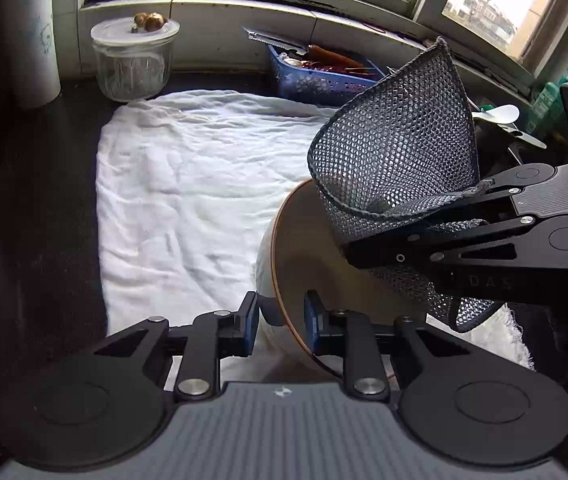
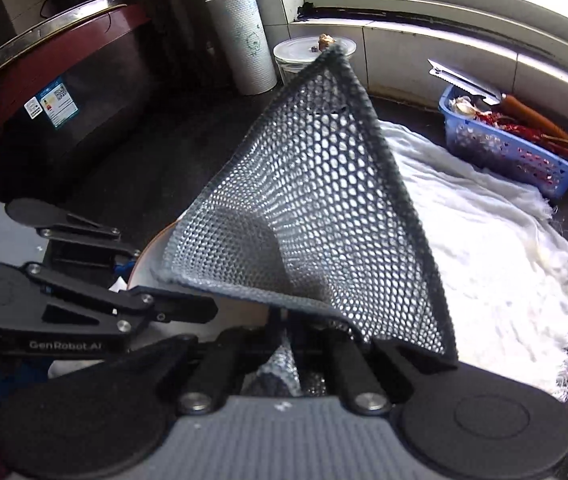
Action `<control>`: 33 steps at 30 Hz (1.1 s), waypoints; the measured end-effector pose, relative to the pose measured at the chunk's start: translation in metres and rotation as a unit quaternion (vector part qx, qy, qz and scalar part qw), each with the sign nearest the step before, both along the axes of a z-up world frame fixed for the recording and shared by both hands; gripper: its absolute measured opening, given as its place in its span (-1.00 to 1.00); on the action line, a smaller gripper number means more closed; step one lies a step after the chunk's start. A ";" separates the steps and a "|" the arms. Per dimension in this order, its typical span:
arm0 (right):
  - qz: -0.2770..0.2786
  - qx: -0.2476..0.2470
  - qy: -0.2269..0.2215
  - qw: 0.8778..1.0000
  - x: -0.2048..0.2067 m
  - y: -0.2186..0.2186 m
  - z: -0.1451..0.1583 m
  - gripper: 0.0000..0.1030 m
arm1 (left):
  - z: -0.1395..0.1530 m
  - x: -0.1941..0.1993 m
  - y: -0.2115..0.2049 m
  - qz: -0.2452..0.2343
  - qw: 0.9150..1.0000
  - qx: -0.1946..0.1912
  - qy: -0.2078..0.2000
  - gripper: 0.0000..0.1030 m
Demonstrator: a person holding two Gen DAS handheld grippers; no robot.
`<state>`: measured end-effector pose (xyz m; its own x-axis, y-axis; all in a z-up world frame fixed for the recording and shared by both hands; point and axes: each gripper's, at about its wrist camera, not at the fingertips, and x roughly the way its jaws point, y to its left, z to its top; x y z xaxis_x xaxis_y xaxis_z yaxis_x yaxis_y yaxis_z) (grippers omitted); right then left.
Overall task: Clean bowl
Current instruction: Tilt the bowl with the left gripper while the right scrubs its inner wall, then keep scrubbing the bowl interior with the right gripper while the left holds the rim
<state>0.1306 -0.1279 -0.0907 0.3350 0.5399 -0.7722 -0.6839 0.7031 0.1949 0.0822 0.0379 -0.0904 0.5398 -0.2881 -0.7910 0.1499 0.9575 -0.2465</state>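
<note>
A bowl [image 1: 308, 248], white outside and tan inside with a brown rim, stands tilted on its edge over a white towel [image 1: 183, 200]. My left gripper [image 1: 279, 320] straddles its rim, one blue pad on the outer wall and one inside, shut on the bowl. A grey mesh dishcloth [image 1: 396, 140] fans upward from my right gripper [image 1: 348, 252], which comes in from the right over the bowl's inside and is shut on the cloth. In the right wrist view the dishcloth [image 2: 304, 200] hides my right gripper's [image 2: 284, 332] fingertips. There the bowl [image 2: 145, 272] shows only as a sliver beside my left gripper [image 2: 171, 280].
A lidded glass jar [image 1: 133, 60] and a paper towel roll [image 1: 31, 40] stand at the back left by the window sill. A blue basket [image 1: 312, 80] holding a knife and utensils sits at the back. A dark appliance [image 2: 63, 120] stands to the left on the dark counter.
</note>
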 end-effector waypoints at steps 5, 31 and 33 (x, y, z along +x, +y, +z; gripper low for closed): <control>0.012 -0.014 0.018 1.000 0.001 0.003 -0.009 -0.95 | 0.008 0.008 -0.006 -0.011 0.999 0.024 -0.020 -0.68; 0.013 -0.036 0.011 0.999 -0.002 -0.007 -0.012 -0.95 | 0.031 0.033 -0.050 -0.084 0.982 0.153 -0.077 -0.80; 0.011 -0.032 0.021 0.999 0.000 -0.002 -0.017 -0.95 | 0.027 0.031 -0.051 -0.069 0.984 0.152 -0.065 -0.76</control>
<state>0.1303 -0.1297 -0.1073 0.2906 0.4959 -0.8183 -0.6920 0.6995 0.1782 0.1137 -0.0130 -0.0630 0.6150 -0.1272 -0.7782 0.2951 0.9523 0.0776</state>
